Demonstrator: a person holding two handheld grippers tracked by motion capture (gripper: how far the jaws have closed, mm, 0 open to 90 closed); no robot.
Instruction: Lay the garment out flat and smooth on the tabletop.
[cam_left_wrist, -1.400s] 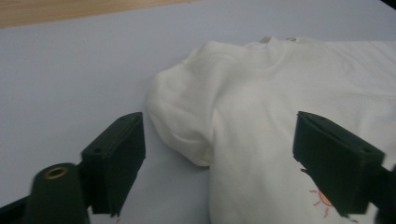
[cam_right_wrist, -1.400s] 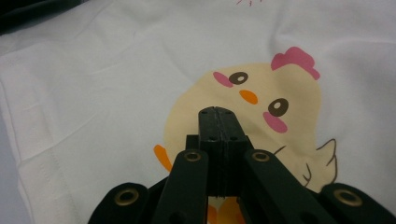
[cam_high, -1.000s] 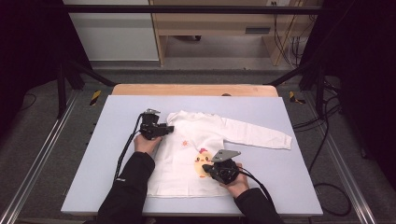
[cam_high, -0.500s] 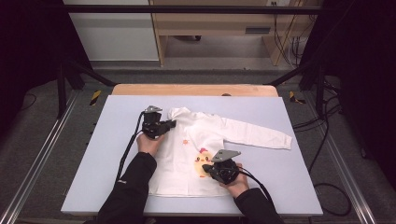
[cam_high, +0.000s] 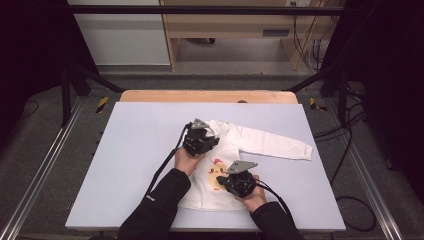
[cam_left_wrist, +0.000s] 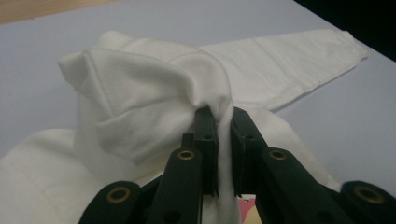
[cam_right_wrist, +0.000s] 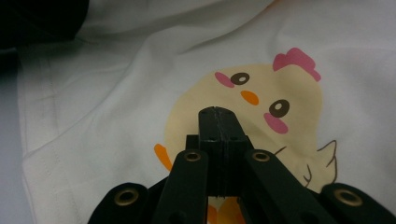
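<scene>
Left claw (cam_left_wrist: 223, 119) pinches soft white shirt (cam_left_wrist: 149, 93) cloth; right claw (cam_right_wrist: 219, 114) pressed together.

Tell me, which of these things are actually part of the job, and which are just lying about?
In the job:
- shirt, white, with a chick print
- left gripper, shut on a fold of the shirt's sleeve
- right gripper, shut, over the chick print
- table, which the shirt lies on

Lying about:
- cables on the floor
- wooden bench behind the table
</scene>
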